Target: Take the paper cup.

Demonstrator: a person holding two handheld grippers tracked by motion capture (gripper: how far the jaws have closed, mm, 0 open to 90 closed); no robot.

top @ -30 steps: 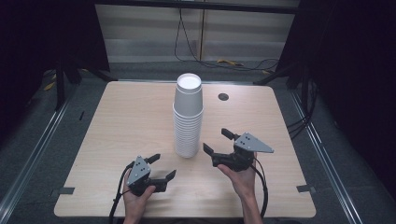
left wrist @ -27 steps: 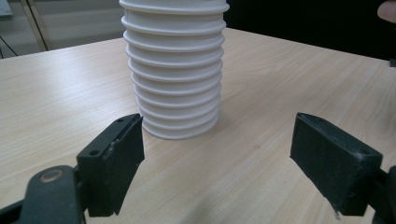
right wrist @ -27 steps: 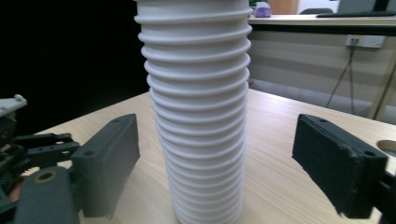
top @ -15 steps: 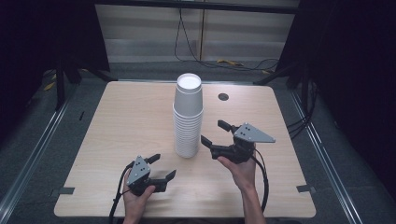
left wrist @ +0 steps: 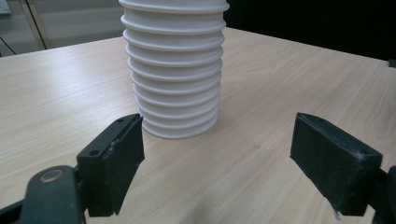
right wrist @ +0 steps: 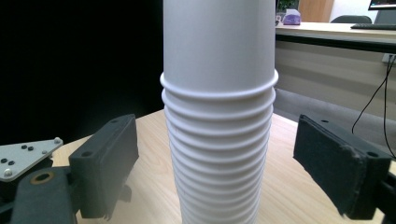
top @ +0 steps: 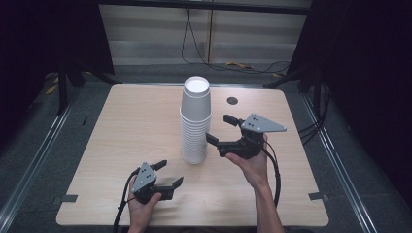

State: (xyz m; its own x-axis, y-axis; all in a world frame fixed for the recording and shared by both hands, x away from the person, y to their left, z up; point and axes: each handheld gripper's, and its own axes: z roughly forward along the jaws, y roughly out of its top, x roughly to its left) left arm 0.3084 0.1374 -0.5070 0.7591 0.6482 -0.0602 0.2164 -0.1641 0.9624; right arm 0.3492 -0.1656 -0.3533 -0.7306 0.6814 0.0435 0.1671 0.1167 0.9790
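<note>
The left gripper (top: 164, 175) rests low over the near left part of the table (top: 121, 126), its jaws spread wide with nothing between them; the left gripper view has them aimed at the base of the stack of white paper cups (left wrist: 173, 70), which stands well clear of both pads. The stack (top: 196, 121) stands upright near the table's middle, mouths down, with the top cup (top: 196, 97) seated over the rims of those below. To its right, the right gripper (top: 221, 130) is held above the table surface, level with the stack's upper half, jaws fully apart and empty, near the stack without touching it. In the right gripper view the stack (right wrist: 218, 116) lies between the two pads without contact. The step in hand appears to be the approach for lifting off the top cup. The next move probably calls for advancing the right gripper until its pads flank that cup's wall above the ribbed rims, then closing gently to avoid crushing it.
</note>
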